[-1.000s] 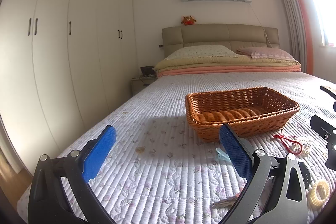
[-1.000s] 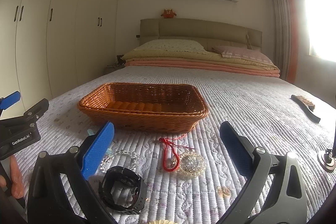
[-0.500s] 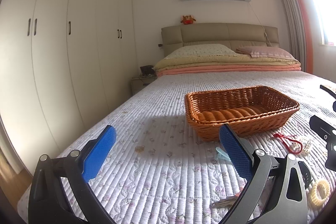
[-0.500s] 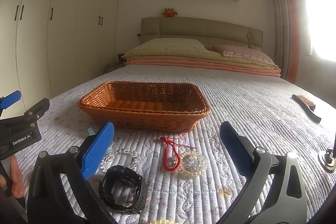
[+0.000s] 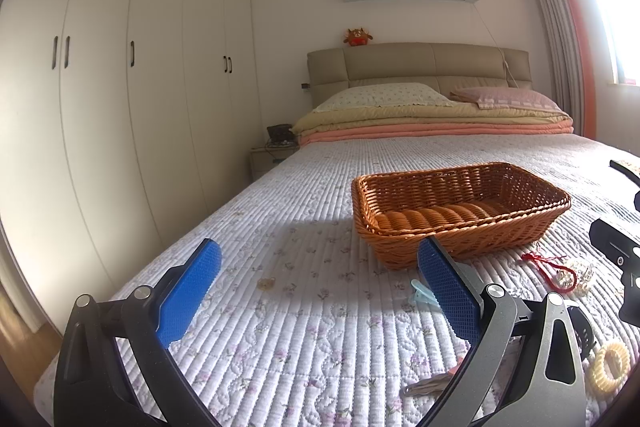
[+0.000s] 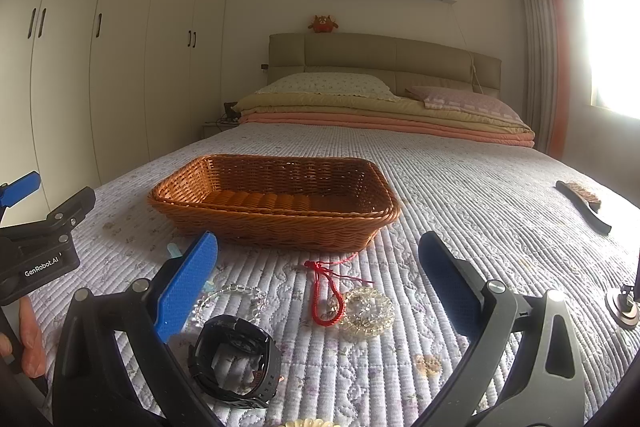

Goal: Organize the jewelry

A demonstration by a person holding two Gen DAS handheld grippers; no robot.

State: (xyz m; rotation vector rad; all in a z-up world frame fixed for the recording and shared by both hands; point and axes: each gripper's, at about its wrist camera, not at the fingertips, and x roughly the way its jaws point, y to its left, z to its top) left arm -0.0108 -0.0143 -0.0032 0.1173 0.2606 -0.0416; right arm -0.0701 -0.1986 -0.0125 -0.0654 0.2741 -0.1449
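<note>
**Both tongs wide apart, jewelry waiting in front of the empty basket**

The wicker basket [image 6: 276,203] sits on the quilted bed [image 6: 480,187] with nothing visible inside it. The jewelry lies on the quilt just in front of it: a black watch [image 6: 236,363] nearest the camera, a clear bead bracelet [image 6: 240,297] to its left, a red cord [image 6: 326,297] touching a pale crystal bracelet [image 6: 368,309].

The right tongs [image 6: 318,285] hover over this cluster with blades spread and nothing between them. The left tongs [image 5: 320,291] are likewise spread and empty, off to the side over bare quilt; a light-blue clip [image 5: 422,295] lies by their right blade and a yellow coil ring [image 5: 610,367] further right.

The watch looks the stiffest and heaviest piece. It rests on its side with the strap curled into a loop, and the opening faces roughly toward the camera, so pinching across the strap wall seems safest (the case itself may be slippery). The red cord is limp and light; its long axis runs toward the basket, so a grip across its middle would likely let both ends dangle. The crystal bracelet lies flat and would need one blade slid under its rim.
</note>
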